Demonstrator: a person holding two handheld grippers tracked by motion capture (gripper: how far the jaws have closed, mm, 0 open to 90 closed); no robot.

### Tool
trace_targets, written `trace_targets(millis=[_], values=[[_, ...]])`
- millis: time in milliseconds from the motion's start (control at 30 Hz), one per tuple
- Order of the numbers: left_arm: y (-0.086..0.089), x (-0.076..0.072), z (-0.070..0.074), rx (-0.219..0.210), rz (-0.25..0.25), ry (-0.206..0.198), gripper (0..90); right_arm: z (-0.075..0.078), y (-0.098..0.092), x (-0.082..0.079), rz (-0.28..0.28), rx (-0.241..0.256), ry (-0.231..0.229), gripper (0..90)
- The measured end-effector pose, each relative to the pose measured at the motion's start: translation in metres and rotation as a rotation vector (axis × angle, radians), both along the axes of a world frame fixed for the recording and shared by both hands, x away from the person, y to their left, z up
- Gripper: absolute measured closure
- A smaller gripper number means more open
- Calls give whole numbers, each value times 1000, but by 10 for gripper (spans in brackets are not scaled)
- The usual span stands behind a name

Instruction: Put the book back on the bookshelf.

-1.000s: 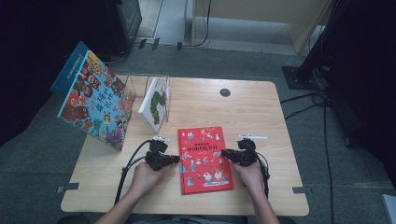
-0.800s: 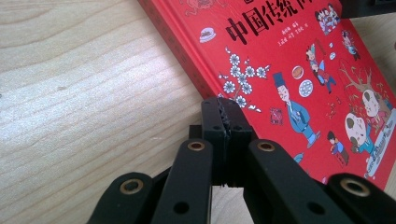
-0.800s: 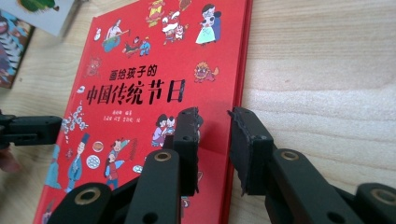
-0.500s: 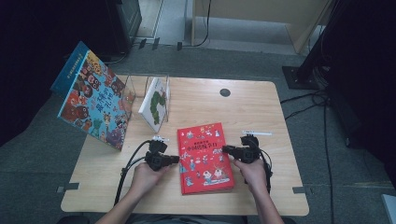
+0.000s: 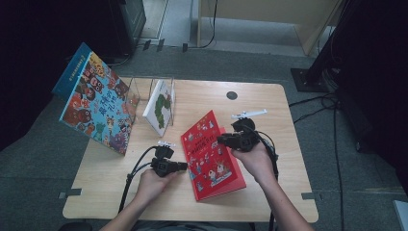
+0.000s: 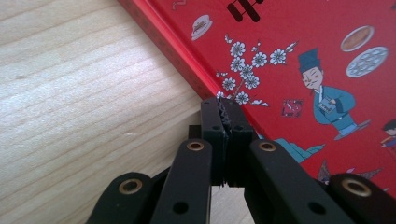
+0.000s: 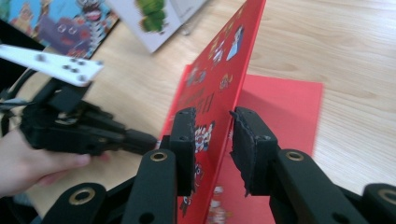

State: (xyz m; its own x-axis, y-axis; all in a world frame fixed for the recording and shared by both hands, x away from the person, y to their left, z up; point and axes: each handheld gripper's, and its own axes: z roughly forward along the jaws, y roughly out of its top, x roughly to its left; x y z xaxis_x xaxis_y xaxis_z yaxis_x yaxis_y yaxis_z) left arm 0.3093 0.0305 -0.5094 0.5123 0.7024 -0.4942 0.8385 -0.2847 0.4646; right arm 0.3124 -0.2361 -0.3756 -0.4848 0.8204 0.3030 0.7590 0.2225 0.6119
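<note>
A red picture book [image 5: 214, 166] lies on the wooden table [image 5: 120, 192], its front cover [image 7: 224, 60] lifted on the right side and tilted up over the red page [image 7: 285, 107] beneath. My right gripper [image 5: 220, 140] [image 7: 212, 128] is open, and the cover's free edge stands in the gap between its jaws. My left gripper [image 5: 185, 166] [image 6: 226, 105] is shut on nothing, its tips touching the book [image 6: 303, 46] at the spine edge.
A large colourful book [image 5: 96, 110] leans at the table's left edge. A white book with a green picture [image 5: 161, 108] stands in a clear holder behind the red book. A dark round hole [image 5: 232, 95] sits near the far edge.
My right gripper has moved left and upward, raising the cover's right edge off the book. The left gripper has stayed at the spine.
</note>
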Motion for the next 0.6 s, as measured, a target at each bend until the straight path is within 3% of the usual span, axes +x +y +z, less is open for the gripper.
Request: trace_targets(millis=[67,133,300,400,500,600], values=[[0,0,-1,-8,0,3,898,0,14,4,67,-15,62,685],[0,0,-1,-11,0,4,894,-2,32,5,109,-76,49,703],[1,1,-1,-22,2,2,882,2,52,13,162,-138,80,771],[2,1,-1,-29,5,2,874,8,61,19,188,-199,117,783],[3,2,0,-48,5,4,799,11,66,23,206,-231,142,798],[6,2,6,-39,0,-26,759,14,65,27,219,-244,171,827]])
